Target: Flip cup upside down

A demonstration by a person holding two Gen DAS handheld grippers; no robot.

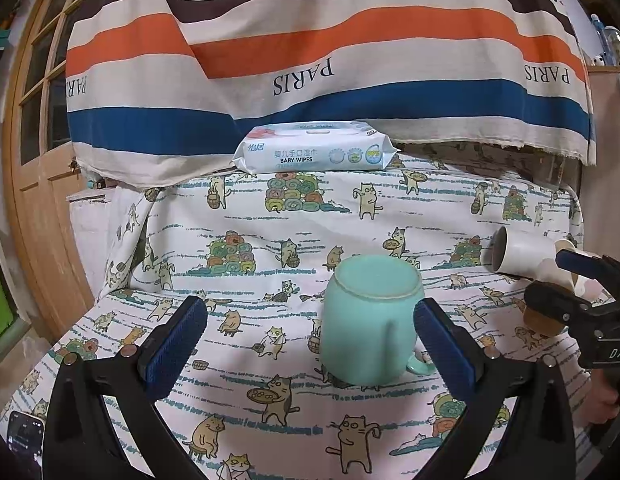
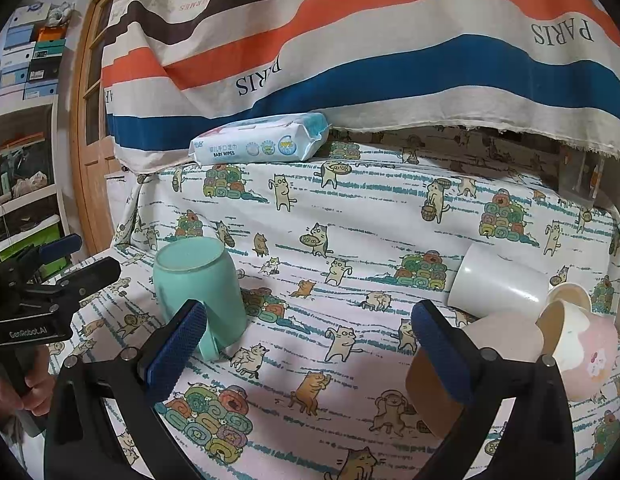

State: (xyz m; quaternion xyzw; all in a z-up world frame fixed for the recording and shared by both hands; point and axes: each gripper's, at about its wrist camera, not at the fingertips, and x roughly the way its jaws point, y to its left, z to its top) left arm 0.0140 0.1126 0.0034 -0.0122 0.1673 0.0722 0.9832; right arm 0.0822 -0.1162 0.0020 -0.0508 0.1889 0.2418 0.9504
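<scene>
A mint-green mug point(image 1: 370, 320) stands upside down on the cat-print cloth, base up, handle toward me. My left gripper point(image 1: 310, 340) is open, its right pad just right of the mug, not touching. The mug also shows in the right wrist view point(image 2: 197, 292), beside the left pad of my open, empty right gripper point(image 2: 310, 344). A white cup point(image 2: 502, 284) lies on its side at the right, next to a pink cup point(image 2: 574, 344) also on its side. The right gripper point(image 1: 582, 280) shows at the right edge of the left wrist view.
A pack of baby wipes point(image 1: 314, 152) lies at the back of the cloth under a striped hanging cloth point(image 1: 310, 40). A wooden door point(image 1: 33, 160) is on the left. A tan-bottomed object point(image 2: 434, 384) sits behind my right gripper's right finger. A phone point(image 1: 23, 436) lies at lower left.
</scene>
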